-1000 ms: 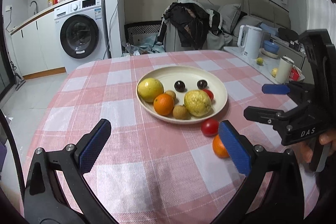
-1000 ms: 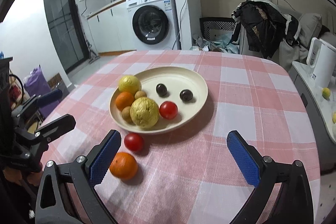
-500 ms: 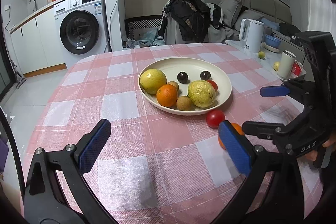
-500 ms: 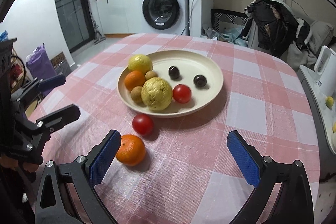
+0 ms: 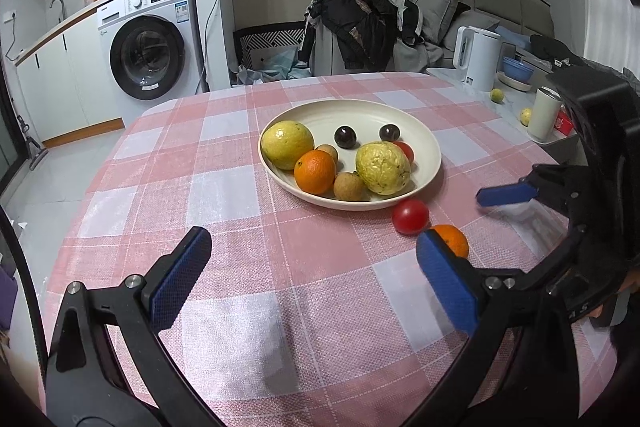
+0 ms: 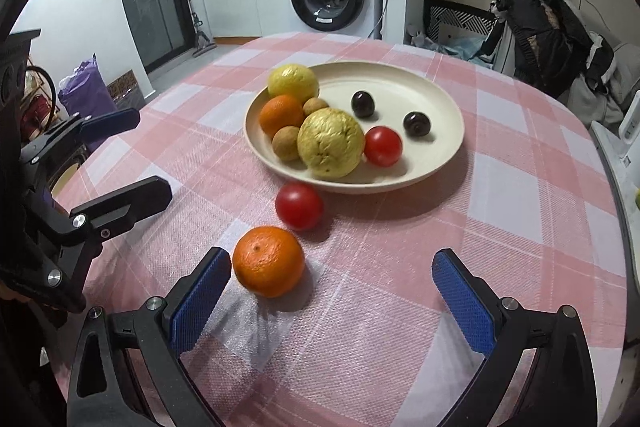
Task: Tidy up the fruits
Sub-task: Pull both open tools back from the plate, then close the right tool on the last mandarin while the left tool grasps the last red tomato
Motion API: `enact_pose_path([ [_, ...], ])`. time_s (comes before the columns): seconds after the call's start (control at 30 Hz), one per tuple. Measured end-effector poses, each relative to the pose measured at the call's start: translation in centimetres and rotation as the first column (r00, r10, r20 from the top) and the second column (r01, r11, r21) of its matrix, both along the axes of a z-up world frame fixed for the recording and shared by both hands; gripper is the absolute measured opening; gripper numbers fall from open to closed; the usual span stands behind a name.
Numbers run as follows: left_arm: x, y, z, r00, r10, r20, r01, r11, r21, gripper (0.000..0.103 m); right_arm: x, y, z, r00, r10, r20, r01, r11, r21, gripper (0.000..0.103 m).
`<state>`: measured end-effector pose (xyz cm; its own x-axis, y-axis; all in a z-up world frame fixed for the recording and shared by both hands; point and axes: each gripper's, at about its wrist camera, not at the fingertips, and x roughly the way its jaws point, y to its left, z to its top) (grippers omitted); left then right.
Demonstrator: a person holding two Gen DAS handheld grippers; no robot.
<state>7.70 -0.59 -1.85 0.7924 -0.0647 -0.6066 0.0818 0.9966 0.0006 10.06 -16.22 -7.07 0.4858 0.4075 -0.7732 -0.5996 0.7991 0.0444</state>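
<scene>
A cream plate (image 6: 440, 99) (image 5: 428, 147) on the pink checked tablecloth holds several fruits: a lemon, an orange, a yellow-green guava, two dark plums, a tomato and two small brown fruits. A loose orange (image 6: 268, 261) (image 5: 454, 245) and a loose tomato (image 6: 299, 206) (image 5: 410, 216) lie on the cloth in front of the plate. My right gripper (image 6: 332, 299) is open, with the loose orange just inside its left finger. My left gripper (image 5: 312, 275) is open and empty over the cloth, left of the loose fruits.
The table's right edge borders a side counter with a white kettle (image 5: 478, 57), a mug (image 5: 546, 113) and small fruits. A chair piled with dark clothes (image 5: 356, 27) stands behind the table. A washing machine (image 5: 148, 39) is at the back left.
My right gripper has moved forward and down toward the loose orange, which now sits by its left finger. My left gripper has pulled slightly nearer the plate. Both stay open.
</scene>
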Motion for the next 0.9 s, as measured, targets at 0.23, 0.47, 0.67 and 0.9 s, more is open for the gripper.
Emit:
enact_pose_path([
  [0.23,0.2,0.0,-0.2,1.000,-0.004,-0.008,0.004,1.000,-0.001,0.102,-0.4,0.8,-0.7,0.997,0.064,-0.052,-0.062,0.998,0.028,0.083],
  [0.47,0.3,-0.1,-0.4,1.000,-0.012,-0.016,0.012,1.000,0.000,0.102,-0.9,1.7,-1.2,0.993,0.096,-0.064,-0.095,0.995,0.023,0.068],
  [0.67,0.5,-0.2,-0.7,1.000,-0.017,-0.026,0.017,1.000,-0.002,0.102,-1.2,1.9,-1.3,0.992,0.115,-0.059,-0.113,0.993,0.030,0.049],
  [0.9,0.6,-0.3,-1.0,0.999,-0.026,-0.042,0.025,1.000,-0.013,0.102,-1.6,2.4,-1.2,0.990,0.140,-0.035,-0.139,0.990,0.007,0.041],
])
